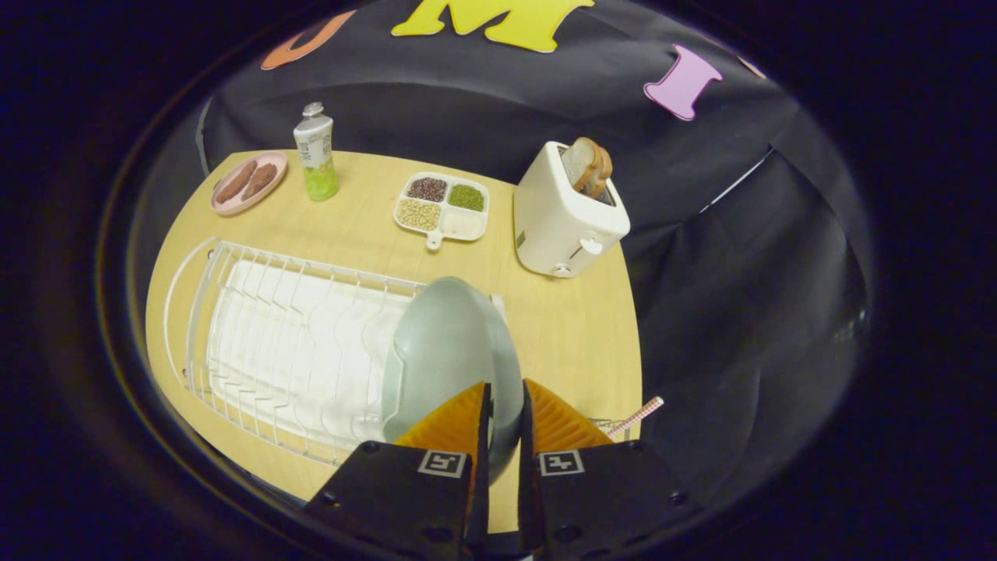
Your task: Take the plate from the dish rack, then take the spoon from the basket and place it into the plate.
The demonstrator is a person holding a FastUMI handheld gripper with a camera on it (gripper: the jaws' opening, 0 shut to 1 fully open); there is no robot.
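A pale grey-green plate point(448, 343) stands on edge at the right end of the white wire dish rack point(257, 335). My gripper point(505, 393) is shut on the plate, its two orange fingers point(456, 425) pressing either side of the rim nearest me. Just right of the fingers, a pink-and-white checked handle point(637, 415) sticks out above a bit of wire basket point(604, 425); whether it is the spoon I cannot tell.
On the wooden table point(561, 327) beyond the rack: a white toaster point(565, 214) with bread slices, a divided tray of grains point(442, 205), a green-and-white bottle point(316, 153) and a pink plate point(248, 183) with sausages. The table's right edge drops off close to the toaster.
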